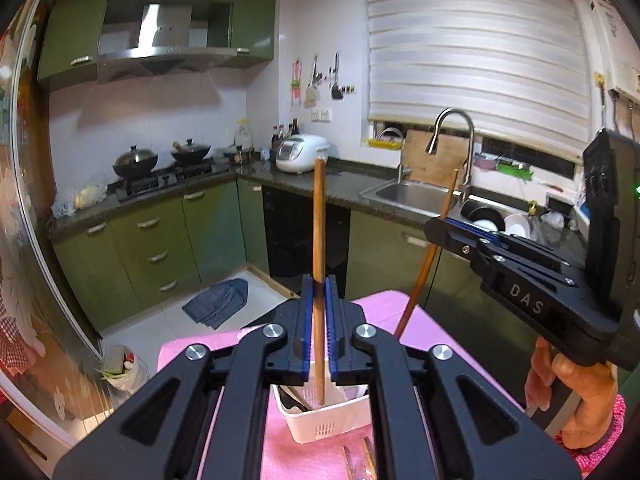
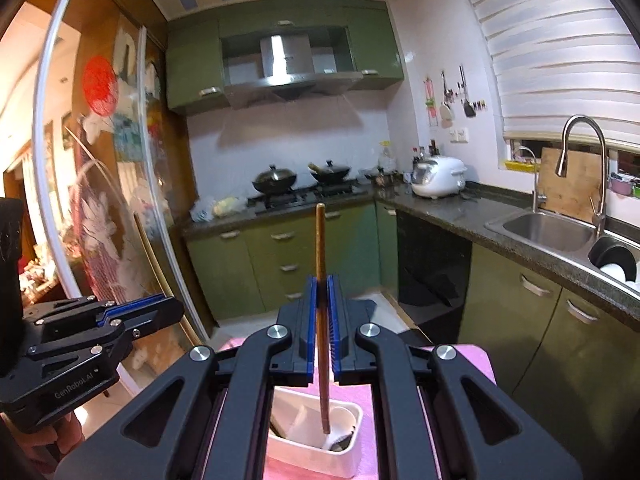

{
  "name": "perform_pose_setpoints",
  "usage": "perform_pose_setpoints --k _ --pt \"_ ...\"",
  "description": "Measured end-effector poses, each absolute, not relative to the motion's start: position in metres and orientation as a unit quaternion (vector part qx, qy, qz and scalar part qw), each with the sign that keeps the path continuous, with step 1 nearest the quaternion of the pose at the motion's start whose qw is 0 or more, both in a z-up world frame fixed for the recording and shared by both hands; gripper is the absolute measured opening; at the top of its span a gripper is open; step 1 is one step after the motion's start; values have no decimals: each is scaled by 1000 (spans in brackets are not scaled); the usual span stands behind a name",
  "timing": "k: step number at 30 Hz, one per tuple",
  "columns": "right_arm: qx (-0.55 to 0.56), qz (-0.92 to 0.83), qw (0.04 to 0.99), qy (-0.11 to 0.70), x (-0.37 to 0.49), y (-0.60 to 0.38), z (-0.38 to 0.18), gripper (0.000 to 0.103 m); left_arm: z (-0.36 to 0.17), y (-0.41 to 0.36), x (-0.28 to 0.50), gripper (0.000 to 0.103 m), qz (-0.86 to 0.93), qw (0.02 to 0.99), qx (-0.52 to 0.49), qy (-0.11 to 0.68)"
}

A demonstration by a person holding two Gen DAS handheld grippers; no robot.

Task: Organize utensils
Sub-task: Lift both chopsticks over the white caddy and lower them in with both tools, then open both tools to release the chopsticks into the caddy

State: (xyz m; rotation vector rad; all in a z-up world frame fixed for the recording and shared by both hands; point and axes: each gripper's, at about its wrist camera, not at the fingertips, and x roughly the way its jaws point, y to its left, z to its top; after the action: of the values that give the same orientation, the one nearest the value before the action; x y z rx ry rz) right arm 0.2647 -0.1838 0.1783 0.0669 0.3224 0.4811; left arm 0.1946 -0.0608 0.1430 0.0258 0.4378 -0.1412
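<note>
My left gripper is shut on a brown wooden chopstick that stands nearly upright. Its lower end hangs just inside a white slotted utensil basket on the pink tablecloth. At the right of this view, my right gripper is shut on a second chopstick that leans to the right. In the right wrist view, the right gripper clamps that chopstick, whose tip dips into the basket among other utensils. The left gripper shows at the left edge.
More chopsticks lie on the cloth in front of the basket. Beyond the table are green cabinets, a stove with two woks, a rice cooker and a steel sink with tap. A grey cloth lies on the floor.
</note>
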Motion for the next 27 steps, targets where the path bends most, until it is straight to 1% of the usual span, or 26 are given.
perform_pose_setpoints --k 6,13,16,17,19,22,23,24,25,27 --pt "27 240 949 205 284 -171 132 6 106 -58 213 6 -64 966 9 250" --pt "12 239 941 239 289 -160 91 7 70 -57 208 7 -57 958 19 280" --pt "11 238 942 236 285 -161 89 8 64 -55 203 16 -58 955 22 288" --pt "13 239 943 232 281 -163 90 10 63 -54 201 20 -58 956 22 288" --pt "13 238 945 223 272 -167 95 19 63 -53 193 22 -59 956 24 285" --pt "12 235 950 204 247 -177 101 20 59 -54 176 28 -63 956 26 285" --pt "11 235 951 202 240 -179 101 21 56 -55 170 31 -66 955 27 288" --pt "10 234 951 202 231 -183 99 26 52 -58 165 33 -68 953 29 293" --pt "5 233 949 212 221 -186 92 33 43 -60 159 33 -72 950 30 303" --pt "-6 232 944 233 208 -191 76 34 17 -65 149 33 -86 938 28 336"
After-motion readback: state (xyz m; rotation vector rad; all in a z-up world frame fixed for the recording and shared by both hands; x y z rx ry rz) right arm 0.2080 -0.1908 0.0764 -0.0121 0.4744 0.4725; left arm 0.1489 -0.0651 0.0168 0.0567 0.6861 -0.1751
